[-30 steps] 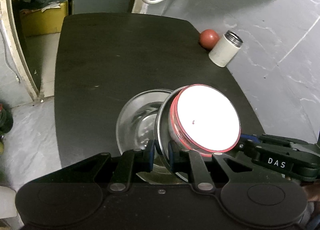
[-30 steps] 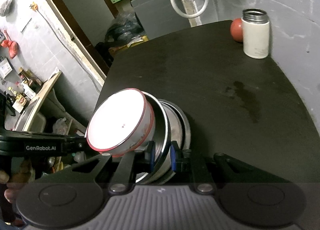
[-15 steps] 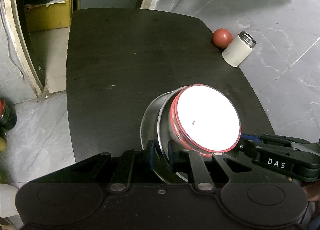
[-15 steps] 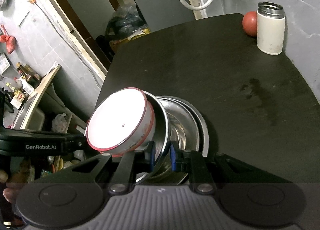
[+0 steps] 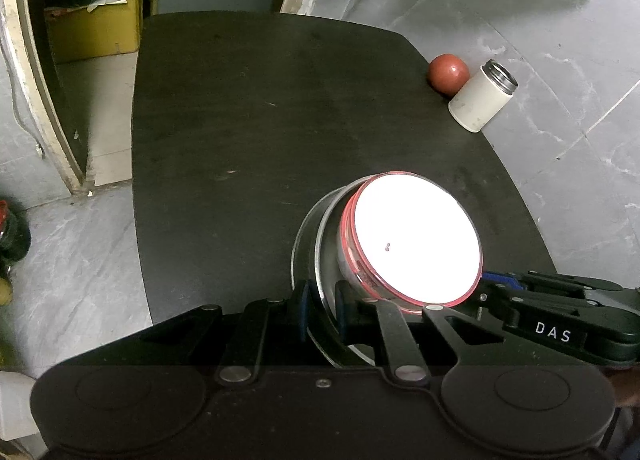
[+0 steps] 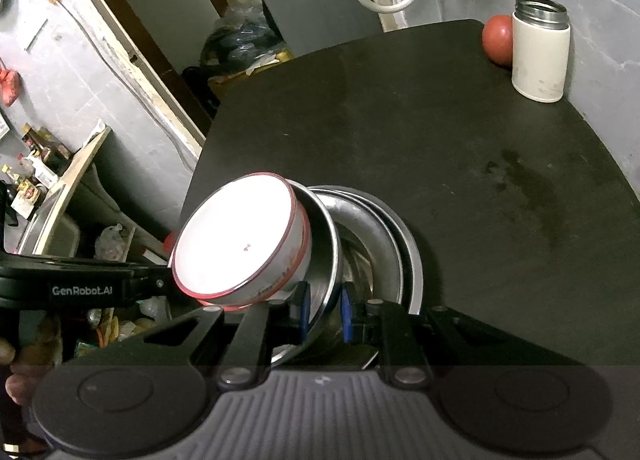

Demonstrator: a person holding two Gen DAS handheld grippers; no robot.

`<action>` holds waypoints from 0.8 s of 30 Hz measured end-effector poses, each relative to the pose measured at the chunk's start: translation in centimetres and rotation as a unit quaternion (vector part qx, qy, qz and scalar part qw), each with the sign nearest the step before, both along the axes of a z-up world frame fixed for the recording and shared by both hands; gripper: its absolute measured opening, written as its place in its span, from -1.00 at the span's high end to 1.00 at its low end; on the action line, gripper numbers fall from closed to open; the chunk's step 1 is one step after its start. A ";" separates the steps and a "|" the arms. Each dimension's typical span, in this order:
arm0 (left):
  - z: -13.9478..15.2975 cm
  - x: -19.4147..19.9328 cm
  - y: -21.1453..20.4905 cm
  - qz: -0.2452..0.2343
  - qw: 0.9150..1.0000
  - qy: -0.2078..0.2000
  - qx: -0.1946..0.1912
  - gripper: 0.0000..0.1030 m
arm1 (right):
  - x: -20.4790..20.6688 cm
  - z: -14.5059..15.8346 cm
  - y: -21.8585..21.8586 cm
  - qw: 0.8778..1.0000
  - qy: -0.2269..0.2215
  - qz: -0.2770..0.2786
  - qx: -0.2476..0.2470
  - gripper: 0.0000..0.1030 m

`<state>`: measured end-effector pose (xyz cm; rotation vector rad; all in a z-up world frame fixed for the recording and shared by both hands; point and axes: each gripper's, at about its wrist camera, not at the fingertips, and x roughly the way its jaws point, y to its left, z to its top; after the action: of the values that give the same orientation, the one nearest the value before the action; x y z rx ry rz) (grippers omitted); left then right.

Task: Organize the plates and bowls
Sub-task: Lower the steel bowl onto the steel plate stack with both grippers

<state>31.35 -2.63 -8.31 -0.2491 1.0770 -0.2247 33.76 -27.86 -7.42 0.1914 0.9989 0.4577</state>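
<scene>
A white bowl with a red rim [image 5: 416,244] sits tilted inside a steel bowl [image 6: 320,256], low centre of both frames. The left gripper [image 5: 322,310] is clamped on the steel bowl's rim; so is the right gripper [image 6: 323,310], from the opposite edge. "DAS" reads on one gripper body, "GenRobot.AI" on the other. More steel plates [image 6: 404,256] lie just behind on the black table [image 5: 260,119]. A white flask [image 6: 540,51] and red ball [image 5: 448,71] stand upper right.

Black linkage grippers; blue pads [image 6: 347,316]; silver screws; "DAS", "GenRobot.AI" lettering; possibly ribbed housing.
</scene>
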 end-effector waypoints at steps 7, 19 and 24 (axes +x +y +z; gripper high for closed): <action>-0.2 0.2 0.0 0.000 1.000 0.001 -0.002 0.74 | 0.1 0.1 0.3 1.000 0.002 -0.004 -0.002 0.66; -0.3 0.4 -0.3 -0.001 1.000 0.004 0.001 0.75 | 0.1 -0.2 0.1 1.000 0.008 -0.008 -0.002 0.65; -0.4 0.4 -0.2 -0.001 1.000 0.005 0.002 0.75 | 0.1 -0.4 0.1 1.000 0.012 -0.011 -0.001 0.65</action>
<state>31.77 -2.85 -8.71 -0.2459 1.0871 -0.2246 33.85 -27.77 -7.80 0.2063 1.0193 0.4341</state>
